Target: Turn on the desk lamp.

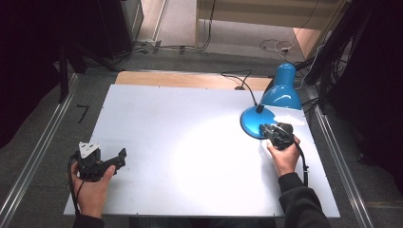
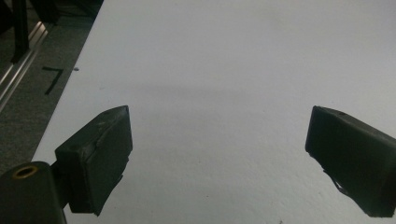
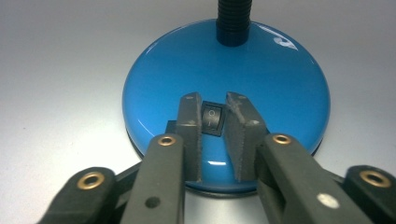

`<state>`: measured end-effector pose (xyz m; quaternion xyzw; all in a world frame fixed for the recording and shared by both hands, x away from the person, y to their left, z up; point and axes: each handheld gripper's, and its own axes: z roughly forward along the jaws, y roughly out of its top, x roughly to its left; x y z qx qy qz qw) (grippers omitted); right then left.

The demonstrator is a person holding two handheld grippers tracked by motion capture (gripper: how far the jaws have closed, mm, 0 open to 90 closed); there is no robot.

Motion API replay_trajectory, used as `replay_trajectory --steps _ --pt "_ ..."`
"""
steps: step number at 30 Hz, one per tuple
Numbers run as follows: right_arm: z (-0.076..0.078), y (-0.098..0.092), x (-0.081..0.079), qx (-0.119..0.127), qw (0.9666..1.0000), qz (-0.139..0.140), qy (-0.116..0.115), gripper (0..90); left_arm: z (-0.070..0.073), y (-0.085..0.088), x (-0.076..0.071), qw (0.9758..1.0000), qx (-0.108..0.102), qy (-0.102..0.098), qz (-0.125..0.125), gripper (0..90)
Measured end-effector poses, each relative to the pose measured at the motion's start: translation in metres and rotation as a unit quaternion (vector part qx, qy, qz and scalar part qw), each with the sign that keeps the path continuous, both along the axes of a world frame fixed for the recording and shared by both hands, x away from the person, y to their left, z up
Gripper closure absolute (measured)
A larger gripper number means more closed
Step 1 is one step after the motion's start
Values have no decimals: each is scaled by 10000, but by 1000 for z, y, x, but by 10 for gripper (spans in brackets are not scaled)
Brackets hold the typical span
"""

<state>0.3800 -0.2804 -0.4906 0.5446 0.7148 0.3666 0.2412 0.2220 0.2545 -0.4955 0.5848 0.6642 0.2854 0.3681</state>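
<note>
A flat white desk [image 1: 180, 142] carries a glossy blue desk lamp with a round dished base [image 1: 254, 122], a black ribbed flexible neck [image 3: 233, 21] and a blue bell-shaped shade [image 1: 283, 88], standing near the far right corner. The lamp is lit and throws a bright pool over the middle of the desk. A black cord [image 1: 237, 76] runs from the lamp toward the far edge. The right tool [image 1: 274, 132], held in the person's right hand [image 1: 284, 156], sits over the near edge of the lamp base. In the right gripper view the right tool [image 3: 212, 119] has its jaws drawn narrow, one on each side of a small black rocker switch [image 3: 212, 119] set in the top of the base; a slim gap shows between each jaw and the switch, so whether they press it cannot be told. The left tool [image 1: 107, 164], held in the left hand [image 1: 92, 187], rests low near the near left corner of the desk, well apart from the lamp. In the left gripper view the left tool [image 2: 217, 154] has its jaws spread wide with bare white desk [image 2: 224, 70] between them, holding nothing.
</note>
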Motion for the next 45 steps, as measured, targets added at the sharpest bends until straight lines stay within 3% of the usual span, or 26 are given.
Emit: replay_trajectory --steps 7,18,27,45 --pt "6 -1 -6 54 9999 59 -97 542 0 1 -1 10000 -8 -3 7 82" --pt "8 -8 -15 50 9999 82 -67 294 0 2 -1 10000 -2 25 2 82" --pt "11 -13 -26 105 9998 171 -48 222 1 2 -2 10000 3 19 6 82" --pt "12 -25 -42 69 9998 192 -35 206 1 3 -2 10000 -13 26 -9 82"
